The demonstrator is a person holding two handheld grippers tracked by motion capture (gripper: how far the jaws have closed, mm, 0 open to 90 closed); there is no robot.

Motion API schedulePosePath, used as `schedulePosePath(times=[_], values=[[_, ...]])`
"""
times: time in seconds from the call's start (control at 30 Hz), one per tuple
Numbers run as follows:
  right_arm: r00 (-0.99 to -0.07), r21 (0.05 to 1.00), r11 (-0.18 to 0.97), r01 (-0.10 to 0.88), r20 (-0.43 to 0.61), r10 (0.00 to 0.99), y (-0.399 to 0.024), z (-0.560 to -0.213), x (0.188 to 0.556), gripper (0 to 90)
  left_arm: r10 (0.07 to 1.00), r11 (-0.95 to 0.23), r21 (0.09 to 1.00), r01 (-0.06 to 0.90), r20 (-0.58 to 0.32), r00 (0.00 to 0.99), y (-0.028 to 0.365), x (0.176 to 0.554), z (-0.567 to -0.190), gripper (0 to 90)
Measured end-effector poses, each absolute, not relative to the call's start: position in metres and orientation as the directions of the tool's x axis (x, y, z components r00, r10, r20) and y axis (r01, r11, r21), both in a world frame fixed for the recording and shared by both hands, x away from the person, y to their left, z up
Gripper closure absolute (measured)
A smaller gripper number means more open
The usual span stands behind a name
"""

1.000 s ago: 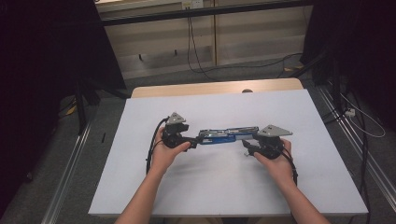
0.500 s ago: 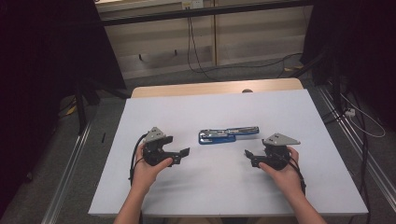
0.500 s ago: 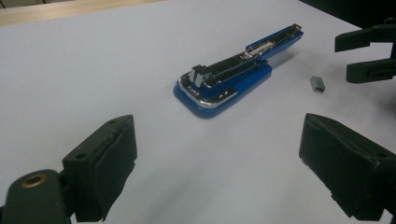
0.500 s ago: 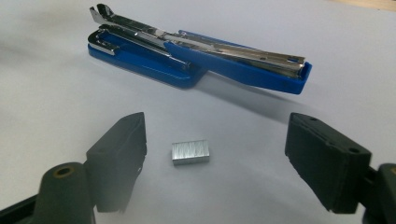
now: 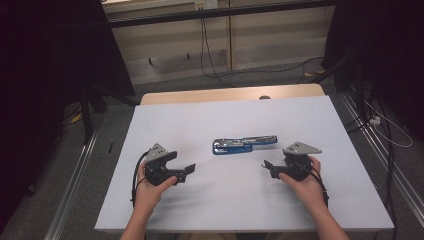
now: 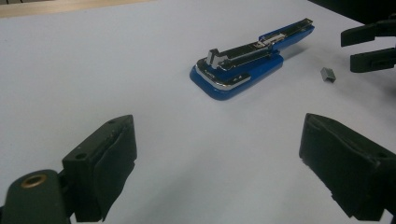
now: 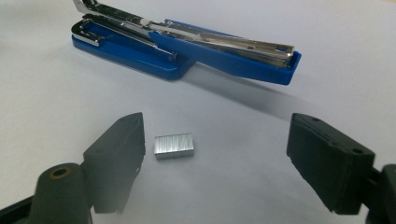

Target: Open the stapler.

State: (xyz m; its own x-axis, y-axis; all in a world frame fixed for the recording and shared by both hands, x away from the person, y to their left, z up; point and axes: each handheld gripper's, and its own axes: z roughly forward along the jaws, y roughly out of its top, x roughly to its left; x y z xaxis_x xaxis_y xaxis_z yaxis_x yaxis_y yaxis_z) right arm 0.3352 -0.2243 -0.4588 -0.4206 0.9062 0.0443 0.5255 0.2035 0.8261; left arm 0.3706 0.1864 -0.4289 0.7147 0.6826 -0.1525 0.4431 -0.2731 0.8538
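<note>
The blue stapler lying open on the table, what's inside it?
The blue stapler lies swung open, baring its shiny metal staple rail. Whether staples sit in the rail cannot be told. A small block of staples lies loose on the white table beside it.

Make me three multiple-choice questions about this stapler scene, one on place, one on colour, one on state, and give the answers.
1. Where does the block of staples lie?
A. on the table between the right gripper's jaws
B. inside the stapler
C. beside the left gripper

2. What colour is the stapler's body?
A. red
B. blue
C. black

3. How does the stapler lie?
A. closed
B. on end
C. opened out

Answers: 1 A, the right gripper view shows it on the white table near one pad; 2 B, blue plastic with metal parts; 3 C, its top arm is swung away from the base.
</note>
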Motion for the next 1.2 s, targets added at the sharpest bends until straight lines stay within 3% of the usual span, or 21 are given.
schedulePosePath(times=[0.17,0.2,0.43,0.63,0.67,0.7,0.87,1.2], values=[[-0.434,0.828,0.203,0.522,0.053,0.899,-0.219,-0.458,0.332,35.9,0.695,-0.269,0.851,0.450,-0.151,0.703,0.190,0.370,-0.430,11.3],[-0.450,0.825,0.220,0.520,0.046,0.892,-0.215,-0.457,0.331,42.9,0.695,-0.269,0.852,0.449,-0.151,0.703,0.191,0.370,-0.430,11.3],[-0.499,0.815,0.269,0.512,0.028,0.866,-0.214,-0.460,0.333,52.6,0.706,-0.259,0.850,0.458,-0.157,0.690,0.193,0.369,-0.431,11.3],[-0.461,0.824,0.253,0.508,0.012,0.887,-0.228,-0.456,0.341,59.9,0.707,-0.255,0.849,0.463,-0.163,0.688,0.193,0.370,-0.431,11.4],[-0.459,0.824,0.248,0.510,0.016,0.889,-0.229,-0.457,0.342,65.6,0.708,-0.249,0.850,0.464,-0.167,0.686,0.193,0.370,-0.431,11.4],[-0.456,0.824,0.245,0.512,0.019,0.890,-0.231,-0.457,0.346,76.9,0.707,-0.242,0.852,0.463,-0.172,0.686,0.194,0.370,-0.431,11.5],[-0.460,0.807,0.262,0.529,0.013,0.888,-0.231,-0.461,0.352,89.9,0.716,-0.241,0.849,0.471,-0.172,0.677,0.195,0.371,-0.432,11.5],[-0.514,0.770,0.331,0.545,-0.004,0.858,-0.223,-0.465,0.353,90.0,0.719,-0.231,0.848,0.477,-0.182,0.671,0.195,0.371,-0.432,11.5]])
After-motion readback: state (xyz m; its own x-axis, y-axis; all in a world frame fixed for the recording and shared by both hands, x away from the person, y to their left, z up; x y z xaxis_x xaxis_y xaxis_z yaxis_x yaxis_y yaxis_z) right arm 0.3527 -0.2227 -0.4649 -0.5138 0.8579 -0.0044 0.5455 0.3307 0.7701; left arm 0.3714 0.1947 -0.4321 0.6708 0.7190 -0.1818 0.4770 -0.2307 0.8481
